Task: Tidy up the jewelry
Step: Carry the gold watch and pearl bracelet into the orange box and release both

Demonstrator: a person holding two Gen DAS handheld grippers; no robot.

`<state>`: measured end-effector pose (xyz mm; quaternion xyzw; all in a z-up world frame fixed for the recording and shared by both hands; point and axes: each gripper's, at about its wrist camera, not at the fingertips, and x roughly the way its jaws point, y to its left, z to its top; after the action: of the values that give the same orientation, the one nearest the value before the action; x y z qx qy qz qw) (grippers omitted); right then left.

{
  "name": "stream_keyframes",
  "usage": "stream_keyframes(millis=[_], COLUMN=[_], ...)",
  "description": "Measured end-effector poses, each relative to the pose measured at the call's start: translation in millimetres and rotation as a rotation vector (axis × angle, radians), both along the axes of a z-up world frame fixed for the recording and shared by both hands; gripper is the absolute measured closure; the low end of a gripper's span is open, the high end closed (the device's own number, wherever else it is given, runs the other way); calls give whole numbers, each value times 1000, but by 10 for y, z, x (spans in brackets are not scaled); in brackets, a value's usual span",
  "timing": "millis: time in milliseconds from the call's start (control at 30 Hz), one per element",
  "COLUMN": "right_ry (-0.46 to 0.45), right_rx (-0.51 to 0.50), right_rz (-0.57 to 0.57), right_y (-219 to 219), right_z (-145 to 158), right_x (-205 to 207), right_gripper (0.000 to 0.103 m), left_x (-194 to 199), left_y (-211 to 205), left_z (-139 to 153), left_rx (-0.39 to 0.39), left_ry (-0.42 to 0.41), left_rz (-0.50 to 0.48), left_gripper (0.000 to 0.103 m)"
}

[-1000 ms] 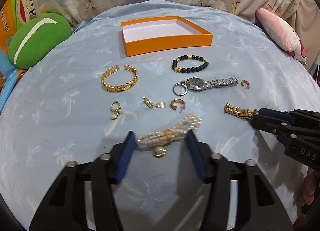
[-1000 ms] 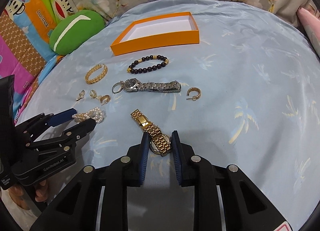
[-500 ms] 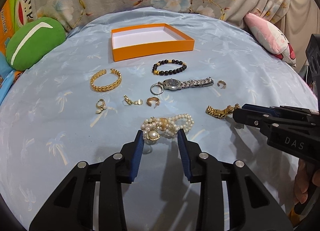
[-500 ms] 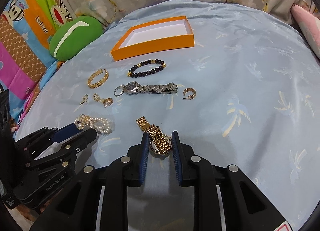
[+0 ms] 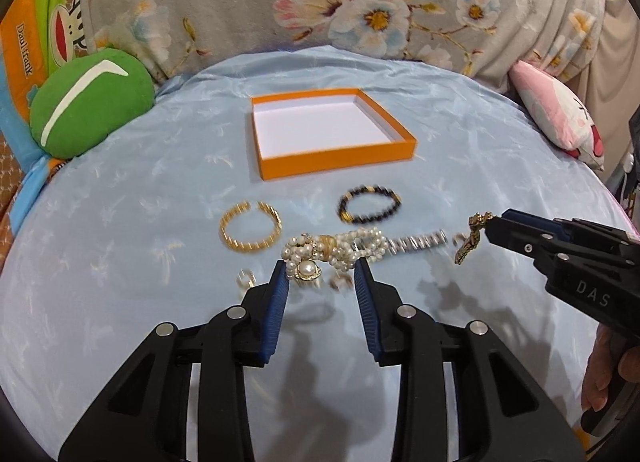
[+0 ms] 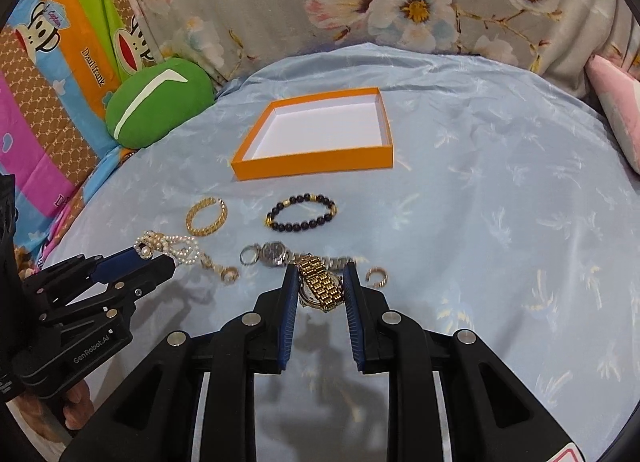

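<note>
My left gripper (image 5: pixel 320 274) is shut on a pearl bracelet (image 5: pixel 336 250) and holds it above the blue cloth; it also shows in the right wrist view (image 6: pixel 168 244). My right gripper (image 6: pixel 320 286) is shut on a gold watch (image 6: pixel 322 286), lifted off the cloth; the watch hangs from its tips in the left wrist view (image 5: pixel 472 236). An empty orange box (image 5: pixel 336 160) with a white inside lies farther back, also seen in the right wrist view (image 6: pixel 316 162).
On the cloth lie a gold cuff (image 6: pixel 206 216), a black bead bracelet (image 6: pixel 302 212), a silver watch (image 6: pixel 272 254) and small gold earrings (image 6: pixel 376 276). A green cushion (image 5: pixel 92 102) lies at the left, a pink pillow (image 5: pixel 556 114) at the right.
Both grippers have lifted their pieces off the cloth and moved forward toward the orange box. The pearl bracelet and the gold watch now hang in the air.
</note>
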<state>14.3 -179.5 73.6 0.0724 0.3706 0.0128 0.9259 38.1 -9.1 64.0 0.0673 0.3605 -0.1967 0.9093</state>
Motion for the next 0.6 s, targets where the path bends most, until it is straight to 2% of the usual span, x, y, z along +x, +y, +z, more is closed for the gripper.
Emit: stream_keyframes(millis=[100,133,167,200,367,433,500,600], right_ry=[-30,-37,-42,-48,-56,-36,-33,17], right_rx=[-18,-17,-16,-17,-62,-63,-43,-55], right_rz=[-2,0,0,-2,1,21,19,37], right_y=[-29,-47,-70,-86,-130,-160,-233,-313], right_z=[125,162,199,234,307,296,239,26], right_x=[291,412,567,704,1373,1506,1470,1240], right_gripper=[83,87,98,103,103,103,103,87], left_x=[330,428,546,681,1346,1504,1585,1551], left_y=[-38,-43,-60,-81,-230,-281,-295,-262], left_z=[107,134,168,209,339,352,349,299], left_rx=[9,10,11,12,19,27,27,28], left_ry=[-9,-10,-12,-19,-38,-45,-46,-51], left_rz=[27,35,42,54,87,102,109,105], left_gripper=[70,70,70,70,70,70,70,70])
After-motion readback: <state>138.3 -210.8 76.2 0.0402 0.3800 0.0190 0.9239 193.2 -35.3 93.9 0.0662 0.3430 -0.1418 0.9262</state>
